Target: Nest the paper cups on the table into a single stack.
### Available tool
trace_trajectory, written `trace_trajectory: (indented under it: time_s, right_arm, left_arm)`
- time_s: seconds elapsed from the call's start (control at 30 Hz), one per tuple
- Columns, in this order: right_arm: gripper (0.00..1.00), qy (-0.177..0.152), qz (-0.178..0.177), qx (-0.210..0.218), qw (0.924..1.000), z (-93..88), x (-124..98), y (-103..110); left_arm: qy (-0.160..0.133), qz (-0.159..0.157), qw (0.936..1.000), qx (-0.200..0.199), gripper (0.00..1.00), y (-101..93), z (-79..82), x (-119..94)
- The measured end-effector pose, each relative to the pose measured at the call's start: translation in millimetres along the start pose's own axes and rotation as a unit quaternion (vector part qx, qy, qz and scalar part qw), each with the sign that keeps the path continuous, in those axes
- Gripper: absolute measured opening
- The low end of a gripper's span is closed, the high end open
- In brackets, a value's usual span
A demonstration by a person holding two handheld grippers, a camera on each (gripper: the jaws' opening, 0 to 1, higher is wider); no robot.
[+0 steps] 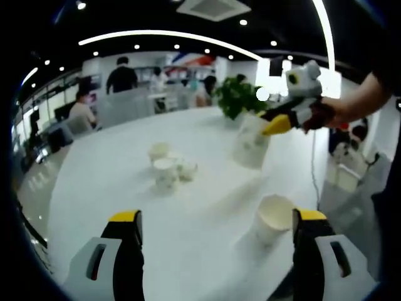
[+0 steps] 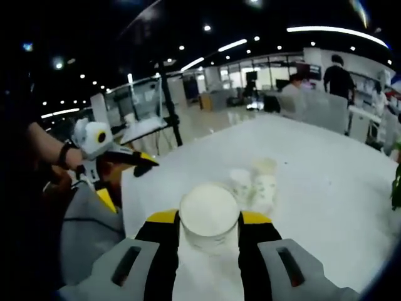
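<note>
Looking along the left gripper (image 1: 216, 241), its jaws stand wide with nothing between them; a paper cup (image 1: 273, 217) stands on the white counter (image 1: 188, 232) just inside the right-hand jaw, probably the next pick. Three more cups (image 1: 168, 167) cluster farther off, blurred. The right gripper (image 1: 282, 122) carries a lifted cup (image 1: 250, 141) above the counter, presumably to nest it. A potted plant (image 1: 237, 95) stands behind.

Along the right gripper (image 2: 208, 241), the jaws clamp the held cup (image 2: 209, 219); its lower part is hidden. The cluster (image 2: 254, 182) lies beyond, indistinct. The left gripper (image 2: 122, 179) enters at left, partly cut off.
</note>
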State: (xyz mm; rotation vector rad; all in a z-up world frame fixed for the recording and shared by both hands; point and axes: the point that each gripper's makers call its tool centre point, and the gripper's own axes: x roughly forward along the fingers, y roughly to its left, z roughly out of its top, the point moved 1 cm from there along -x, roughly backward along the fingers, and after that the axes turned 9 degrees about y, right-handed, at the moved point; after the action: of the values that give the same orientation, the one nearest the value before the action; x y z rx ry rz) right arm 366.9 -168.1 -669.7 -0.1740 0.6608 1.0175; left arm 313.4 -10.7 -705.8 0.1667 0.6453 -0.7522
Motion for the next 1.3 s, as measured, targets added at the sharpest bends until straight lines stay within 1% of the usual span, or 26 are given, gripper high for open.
trace_trajectory:
  time_s: [0.13, 0.27, 0.33, 0.37, 0.47, 0.63, 0.7, 0.87, 0.9, 0.93, 1.0, 1.07, 1.2, 1.3]
  right_arm:
    - [0.33, -0.005, 0.003, 0.0, 1.0, 2.4, -3, 5]
    - [0.33, -0.009, 0.006, -0.017, 0.9998, 9.1, -8, 15]
    - [0.33, -0.014, 0.01, -0.018, 0.9997, 13.1, -9, 19]
    - [0.33, -0.017, 0.011, -0.017, 0.9997, 14.4, -10, 20]
    - [0.33, -0.024, 0.01, -0.014, 0.9996, 17.9, -11, 21]
    - [0.33, -0.026, 0.012, -0.012, 0.9995, 18.0, -12, 25]
    - [0.33, -0.026, 0.014, -0.011, 0.9995, 17.3, -12, 26]
    - [0.33, -0.027, 0.015, -0.007, 0.9995, 16.1, -12, 28]
    - [0.33, -0.028, 0.015, -0.006, 0.9995, 16.1, -12, 29]
    - [0.33, -0.03, 0.017, -0.005, 0.9994, 16.6, -12, 30]
    - [0.33, -0.031, 0.019, -0.004, 0.9994, 16.9, -12, 32]
    - [0.33, -0.032, 0.02, -0.002, 0.9993, 17.0, -11, 34]
    - [0.33, -0.04, 0.028, 0.007, 0.9988, 19.1, -10, 38]
    - [0.33, -0.043, 0.033, 0.007, 0.9985, 21.1, -9, 41]
  left_arm:
    - [0.001, -0.001, 1.0, 0.0, 0.98, -2.0, -0.6, 0]
    - [-0.006, -0.001, 1.0, -0.008, 0.98, -2.5, 0.9, -2]
    - [-0.011, -0.007, 0.9998, -0.013, 0.98, -5.9, 1.6, -3]
    - [-0.015, -0.012, 0.9996, -0.023, 0.98, -8.7, 2.6, -3]
    - [-0.013, -0.023, 0.9993, -0.026, 0.98, -14.6, 0.1, -2]
    - [-0.011, -0.032, 0.9991, -0.024, 0.97, -21.3, -2.1, -1]
    - [-0.018, -0.039, 0.9985, -0.035, 0.97, -23.0, 0.8, -2]
    - [-0.02, -0.048, 0.9977, -0.045, 0.95, -22.4, 3.2, -2]
    - [-0.022, -0.051, 0.9974, -0.046, 0.94, -23.1, 4.2, -2]
    - [-0.026, -0.059, 0.9967, -0.05, 0.9, -25.3, 6.6, -4]
    - [-0.048, -0.08, 0.9937, -0.062, 0.86, -32.3, 15.1, -6]
    - [-0.048, -0.084, 0.9936, -0.059, 0.82, -34.7, 16.1, -6]
    - [-0.047, -0.092, 0.9925, -0.065, 0.8, -39.1, 17.2, -4]
    - [-0.045, -0.104, 0.9913, -0.066, 0.76, -44.6, 17.2, -3]
